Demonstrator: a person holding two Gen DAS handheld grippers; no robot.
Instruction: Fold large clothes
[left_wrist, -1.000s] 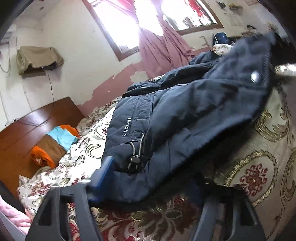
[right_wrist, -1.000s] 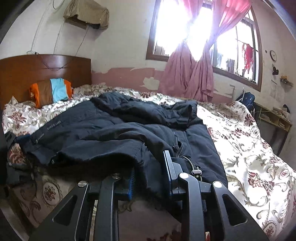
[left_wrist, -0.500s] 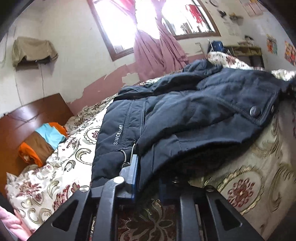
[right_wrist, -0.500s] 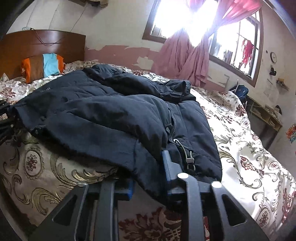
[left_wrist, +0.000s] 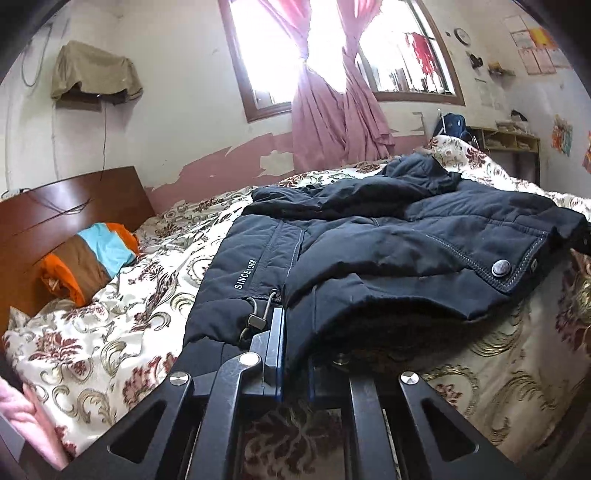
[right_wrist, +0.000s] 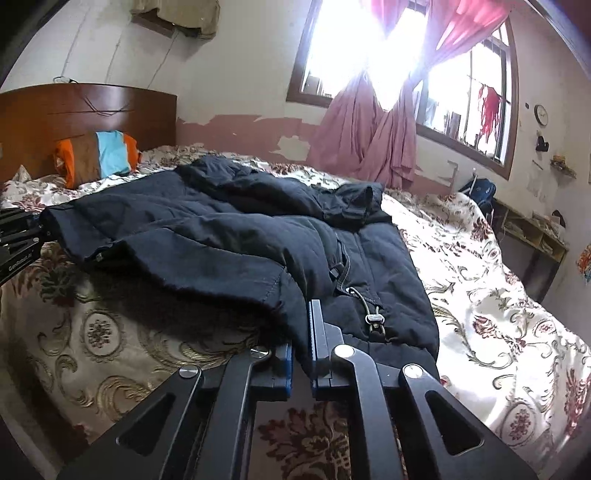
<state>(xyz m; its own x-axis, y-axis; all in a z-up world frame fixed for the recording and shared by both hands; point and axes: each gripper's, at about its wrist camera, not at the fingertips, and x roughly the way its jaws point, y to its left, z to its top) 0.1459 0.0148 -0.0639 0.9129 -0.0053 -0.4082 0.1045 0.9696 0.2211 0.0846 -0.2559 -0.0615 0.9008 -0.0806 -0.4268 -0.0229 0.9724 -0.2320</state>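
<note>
Now clamped on the navy jacket (left_wrist: 369, 251) hem, left gripper (left_wrist: 293, 354) and right gripper (right_wrist: 301, 354) alike, presumably for lifting its lower edge into a fold.

White lettering reading "SINCE 1988" runs sideways up a side panel of the navy padded jacket (left_wrist: 369, 258) — clear in the left wrist view, though the last digits are small. In the right wrist view, the black frame of the other gripper (right_wrist: 16, 243) at the left edge carries pale lettering that looks like "GenRobot.AI" (partly cut off). The wall clock (right_wrist: 541, 114) and the wall papers (left_wrist: 532, 48) are too small to read.
</note>
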